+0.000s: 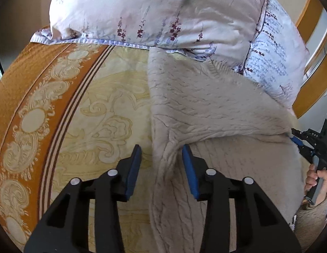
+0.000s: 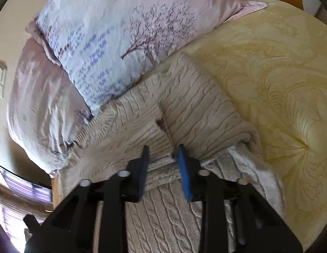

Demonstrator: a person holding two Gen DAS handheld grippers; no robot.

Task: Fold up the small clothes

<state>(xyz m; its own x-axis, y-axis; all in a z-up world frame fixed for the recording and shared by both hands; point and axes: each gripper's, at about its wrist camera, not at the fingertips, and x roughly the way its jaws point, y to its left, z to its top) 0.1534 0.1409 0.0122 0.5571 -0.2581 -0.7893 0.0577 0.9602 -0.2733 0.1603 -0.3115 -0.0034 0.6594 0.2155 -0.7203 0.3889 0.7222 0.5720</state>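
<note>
Yellow-and-orange damask bedspread [image 1: 64,109] fills my left view, two floral pillows [image 1: 155,14] at its head. My left gripper [image 1: 161,168] hangs with fingers spread around a raised ridge of the beige cable-knit sweater [image 1: 205,109], not pinching it. Rightward, my right gripper [image 2: 163,168] also looks spread over a folded sleeve edge. I judge the risk: closing now could grab several layers and drag the fold crooked against the pillows.
</note>
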